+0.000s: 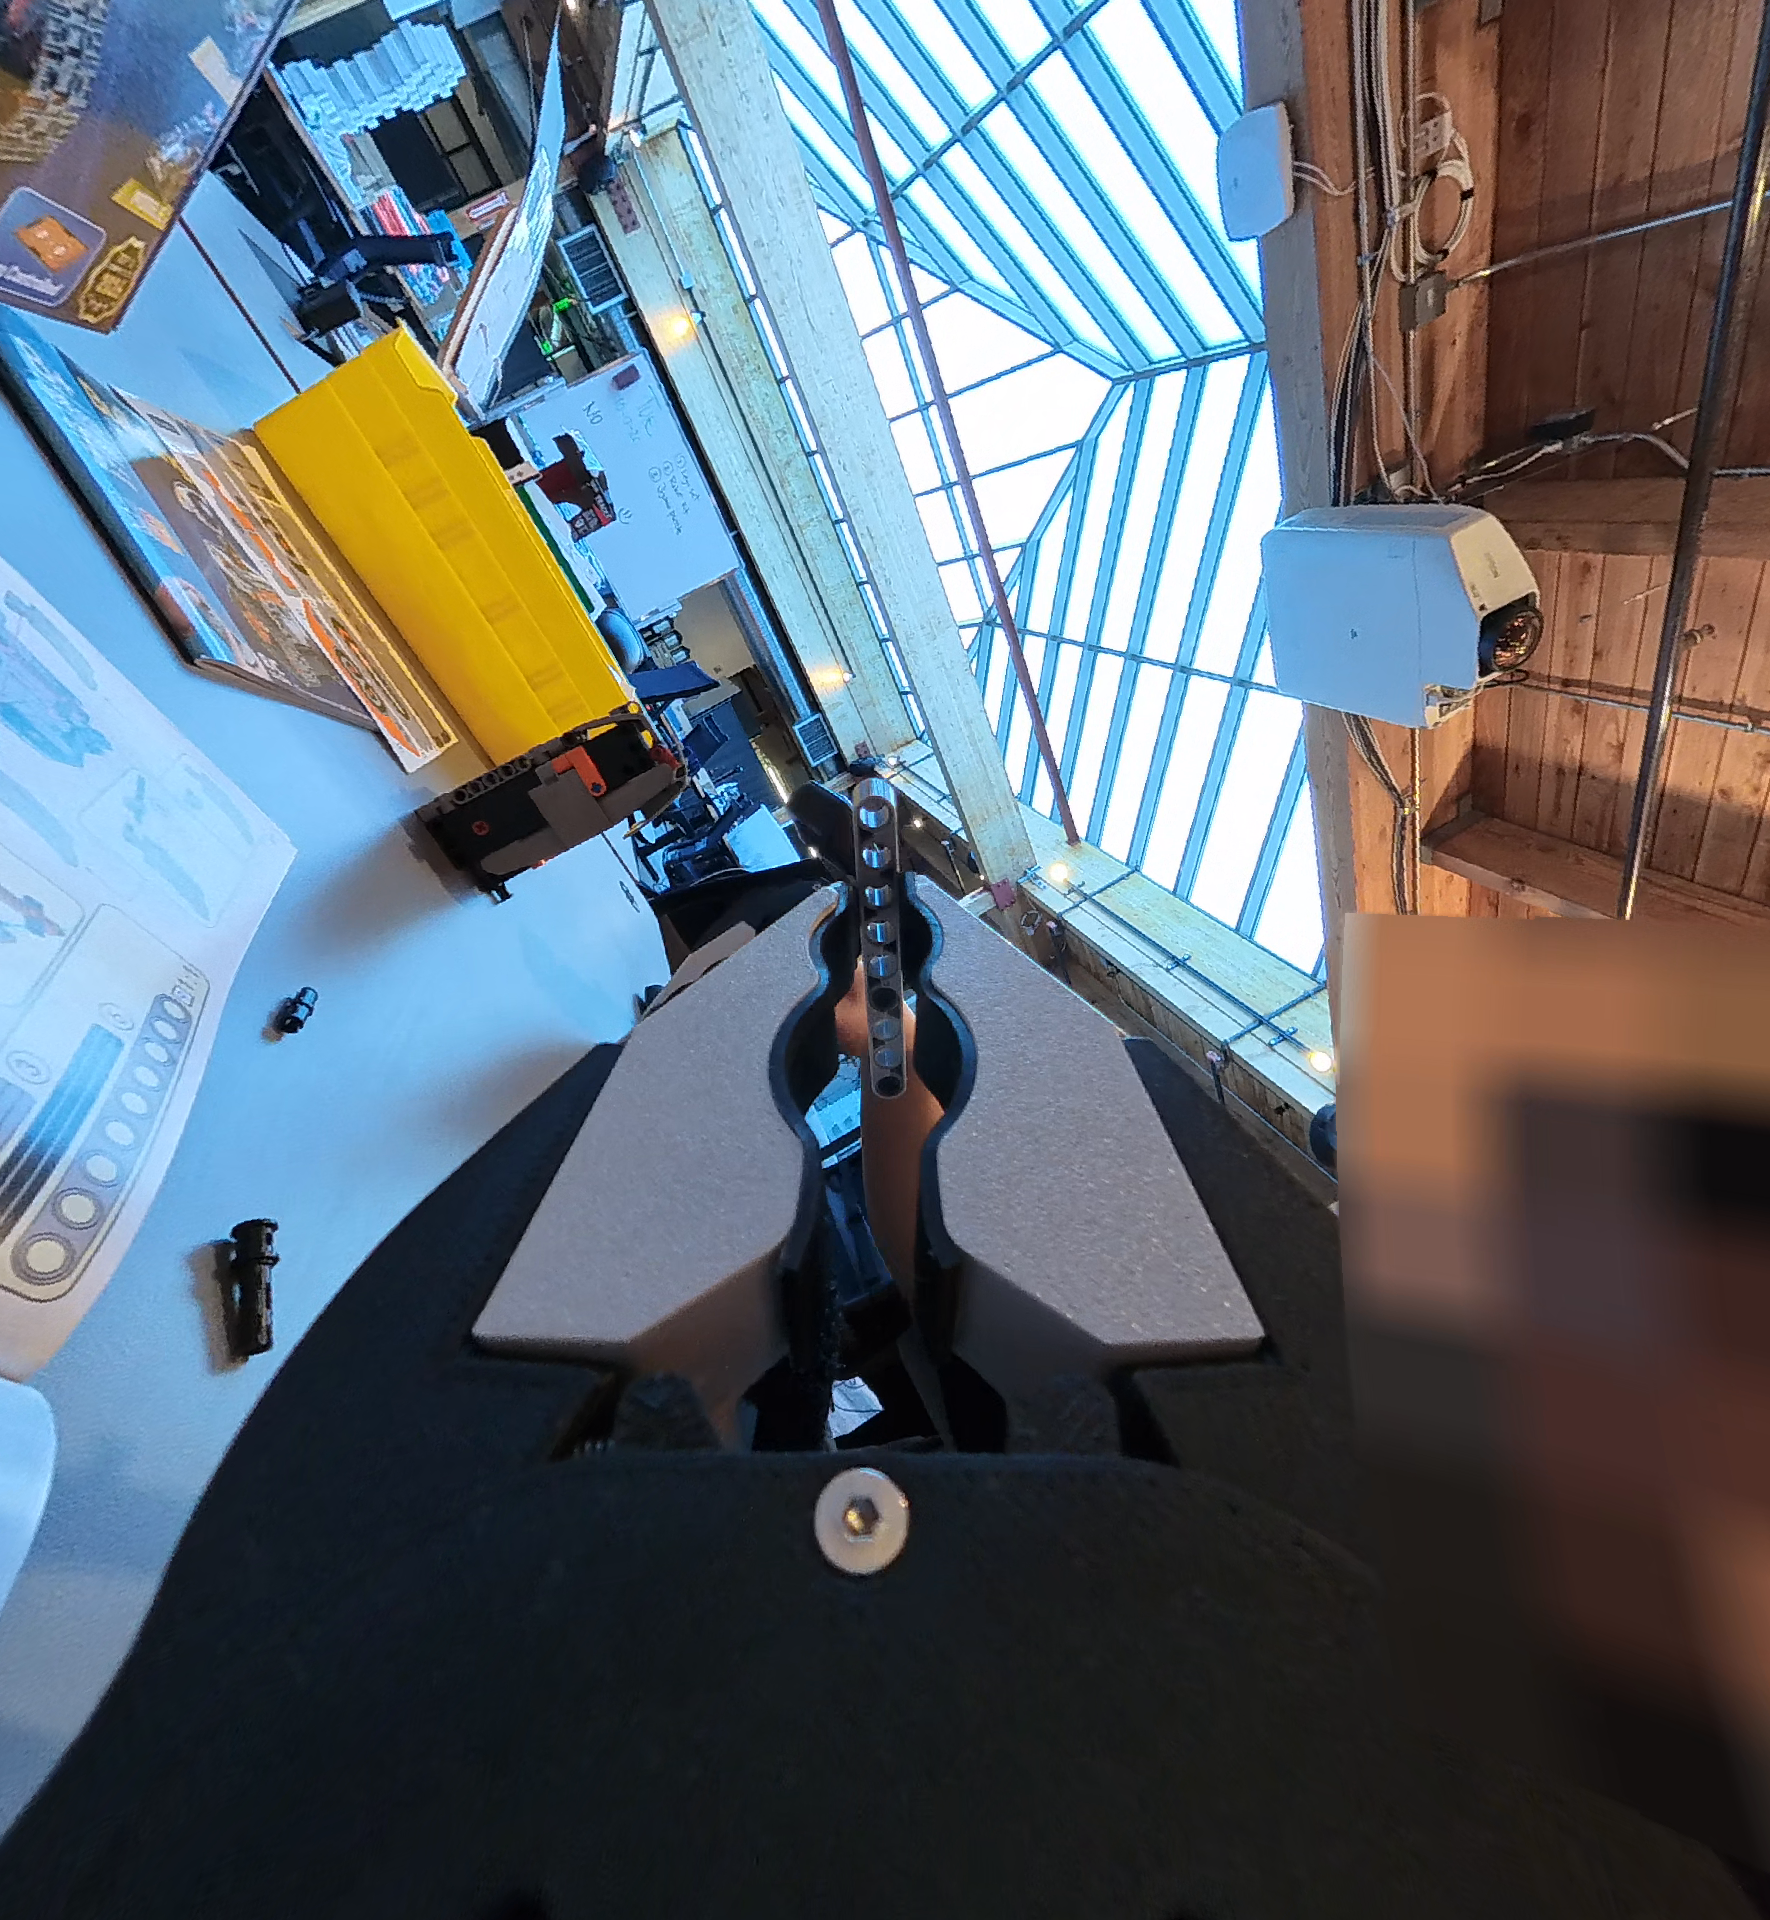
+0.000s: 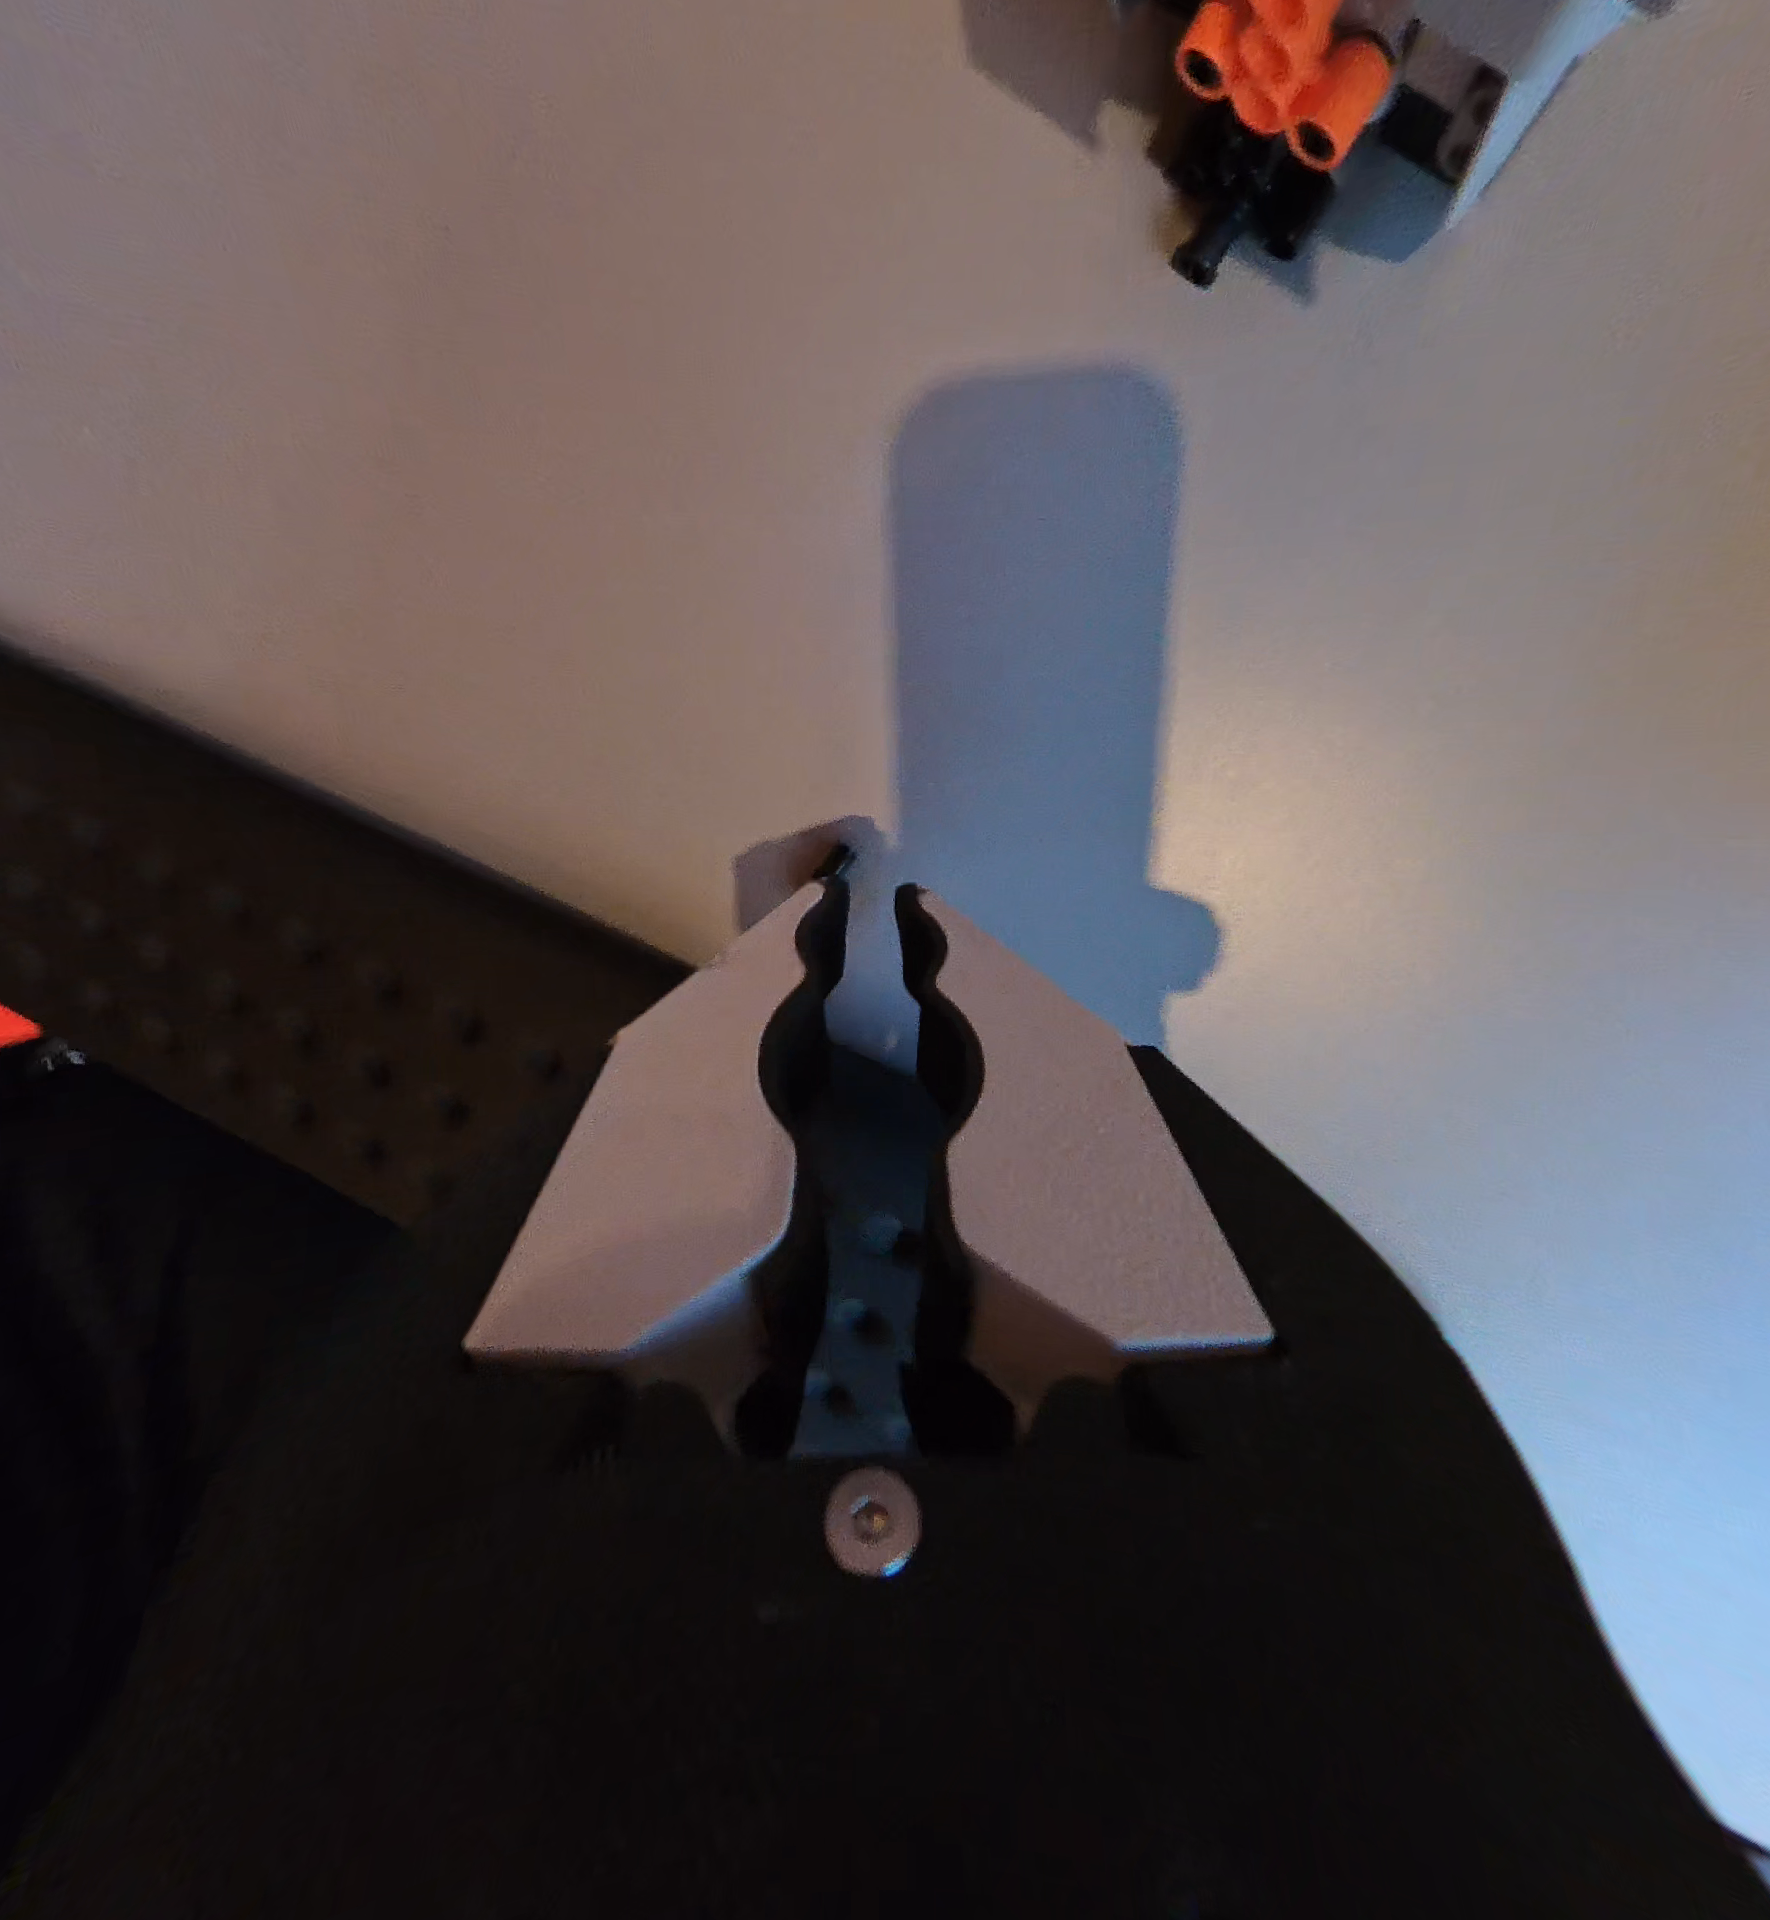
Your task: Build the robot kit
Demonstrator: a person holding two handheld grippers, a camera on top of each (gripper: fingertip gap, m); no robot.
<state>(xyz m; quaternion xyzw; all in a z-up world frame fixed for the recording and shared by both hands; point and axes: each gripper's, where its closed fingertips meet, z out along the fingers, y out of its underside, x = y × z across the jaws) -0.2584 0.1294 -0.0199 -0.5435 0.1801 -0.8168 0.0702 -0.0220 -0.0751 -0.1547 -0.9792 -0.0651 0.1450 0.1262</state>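
Observation:
My left gripper (image 1: 873, 904) is shut on a thin grey beam with a row of holes (image 1: 877, 883). It holds the beam upright, tilted up toward the ceiling, off the white table (image 1: 424, 1039). Two black pins (image 1: 249, 1286) (image 1: 295, 1010) lie on the table to its left. My right gripper (image 2: 870, 889) hovers close over the white table (image 2: 445, 416), jaws a narrow gap apart with bare table showing between them. A tiny black pin (image 2: 841, 858) sits at the tip of its left finger. A small grey and black assembly with an orange connector (image 2: 1276, 83) lies farther ahead; it also shows in the left wrist view (image 1: 559, 795).
An open instruction booklet (image 1: 60, 883) lies at the left. A yellow bin (image 1: 445, 551) and printed boxes (image 1: 237, 561) stand behind the assembly. The table's edge runs diagonally at the right gripper's left, with a dark perforated surface (image 2: 185, 935) below it. A blurred patch covers the left view's right side. My right fingertips sit around 35 cm from my left ones.

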